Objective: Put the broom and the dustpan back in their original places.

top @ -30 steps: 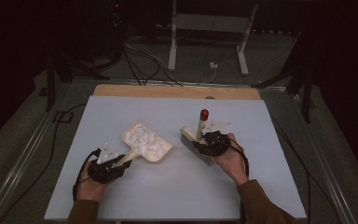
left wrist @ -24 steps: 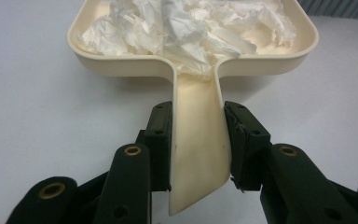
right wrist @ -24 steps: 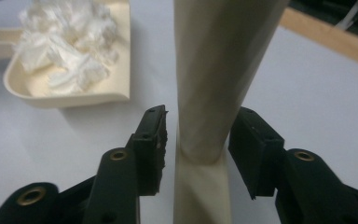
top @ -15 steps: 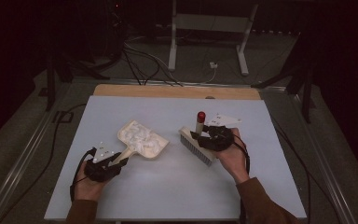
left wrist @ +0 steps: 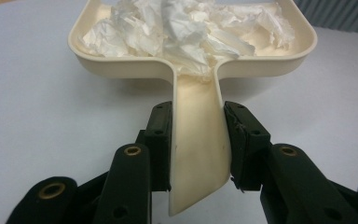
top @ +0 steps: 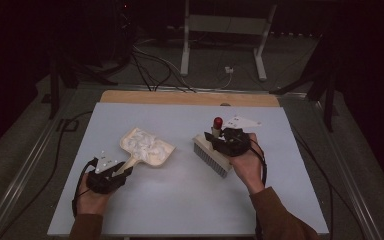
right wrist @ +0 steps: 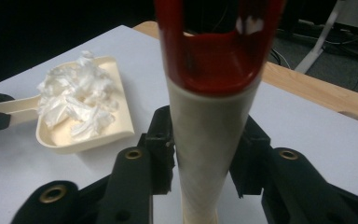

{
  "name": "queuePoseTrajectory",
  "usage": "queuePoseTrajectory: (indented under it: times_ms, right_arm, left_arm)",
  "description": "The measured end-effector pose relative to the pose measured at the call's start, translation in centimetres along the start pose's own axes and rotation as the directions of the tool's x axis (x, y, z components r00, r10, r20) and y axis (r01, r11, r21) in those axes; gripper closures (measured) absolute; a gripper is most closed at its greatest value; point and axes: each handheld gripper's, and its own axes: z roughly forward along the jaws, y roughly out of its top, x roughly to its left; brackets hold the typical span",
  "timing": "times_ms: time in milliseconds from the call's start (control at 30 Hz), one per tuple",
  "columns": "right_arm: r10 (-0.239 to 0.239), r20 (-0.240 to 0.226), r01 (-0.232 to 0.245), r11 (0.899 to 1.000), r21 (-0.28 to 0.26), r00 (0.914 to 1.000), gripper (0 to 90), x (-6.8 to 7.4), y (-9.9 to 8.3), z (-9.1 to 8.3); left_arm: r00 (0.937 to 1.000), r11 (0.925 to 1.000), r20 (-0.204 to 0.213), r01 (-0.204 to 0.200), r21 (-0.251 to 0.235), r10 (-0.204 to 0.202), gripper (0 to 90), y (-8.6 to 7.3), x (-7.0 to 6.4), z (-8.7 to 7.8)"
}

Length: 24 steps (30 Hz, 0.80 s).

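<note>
A cream dustpan (top: 150, 150) holding crumpled white paper (top: 142, 141) lies left of the table's middle. My left gripper (top: 121, 170) is shut on its handle. In the left gripper view the jaws clamp both sides of the dustpan handle (left wrist: 198, 140), with the paper (left wrist: 186, 28) piled in the pan beyond. Right of centre, a brush (top: 211, 155) rests with its bristles on the table, its red-tipped handle (top: 218, 122) pointing up. My right gripper (top: 222, 140) is shut on that handle (right wrist: 209, 140). The right gripper view also shows the dustpan (right wrist: 98, 133) to the left.
The pale grey table (top: 190, 200) has a wooden strip (top: 190, 98) along its far edge. Beyond it on the dark floor are cables (top: 145, 65) and a metal stand (top: 225, 30). A cable (top: 60, 165) runs off the table's left side.
The left gripper has drawn the dustpan a little to the left. The right hand has shifted slightly away from the person, still holding the brush handle.
</note>
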Motion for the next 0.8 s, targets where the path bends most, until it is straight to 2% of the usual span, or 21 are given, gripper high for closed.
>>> queuePoseTrajectory:
  times_ms: [133, 367, 600, 800]
  right_arm:
    - [0.006, 0.016, -0.006, 1.0, 0.005, 0.9999, 68.8, -0.2, -0.1, 0.2]
    - [-0.035, -0.006, 0.036, 0.999, 0.026, 0.9994, 69.1, -0.6, 0.0, -0.1]
    - [-0.031, -0.021, 0.032, 0.999, 0.031, 0.9993, 69.2, -0.9, -0.1, -0.4]
    - [-0.065, -0.029, 0.066, 0.997, 0.04, 0.9974, 69.2, -0.9, -0.2, -0.9]
  left_arm:
    - [0.9998, 0.9999, -0.019, 0.011, -0.005, -0.011, 65.9, 0.0, 0.2, -0.1]
    - [0.9979, 0.9993, -0.054, 0.034, -0.014, -0.035, 65.9, -0.2, 0.4, -0.2]
    - [0.9957, 0.9984, -0.075, 0.051, -0.022, -0.053, 65.9, -0.3, 0.5, -0.3]
    - [0.9913, 0.9962, -0.101, 0.081, -0.033, -0.084, 66.0, -0.6, 0.6, -0.4]
